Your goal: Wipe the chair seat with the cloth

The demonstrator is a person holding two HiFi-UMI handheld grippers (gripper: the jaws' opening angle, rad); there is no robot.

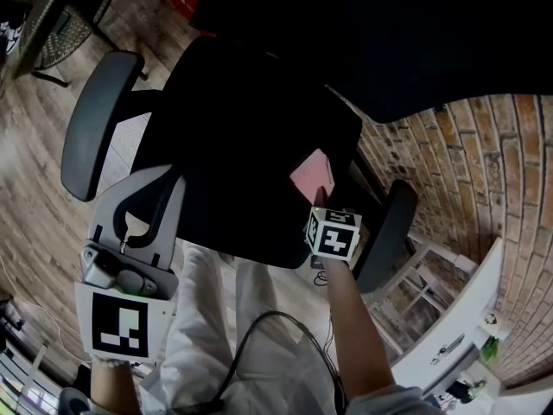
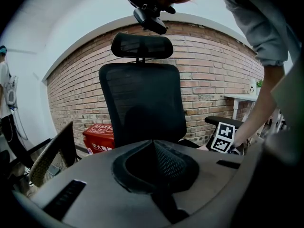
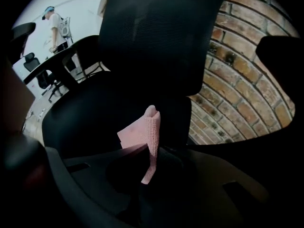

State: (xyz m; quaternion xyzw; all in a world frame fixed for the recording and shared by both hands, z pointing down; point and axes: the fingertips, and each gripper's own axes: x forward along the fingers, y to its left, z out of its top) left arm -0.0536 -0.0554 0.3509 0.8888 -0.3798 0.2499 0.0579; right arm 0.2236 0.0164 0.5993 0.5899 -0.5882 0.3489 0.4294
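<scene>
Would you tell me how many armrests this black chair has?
2. One armrest left of the seat; the other right of it, beside the right tool.

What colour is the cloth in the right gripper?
The cloth is pale pink, clearest in the right gripper view.

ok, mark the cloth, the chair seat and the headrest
cloth (image 3: 151, 125), right gripper view, on the upright knitted fold.
chair seat (image 1: 233, 171), head view, on the bare black cushion left of the cloth.
headrest (image 2: 142, 46), left gripper view, middle of its pad.
</scene>
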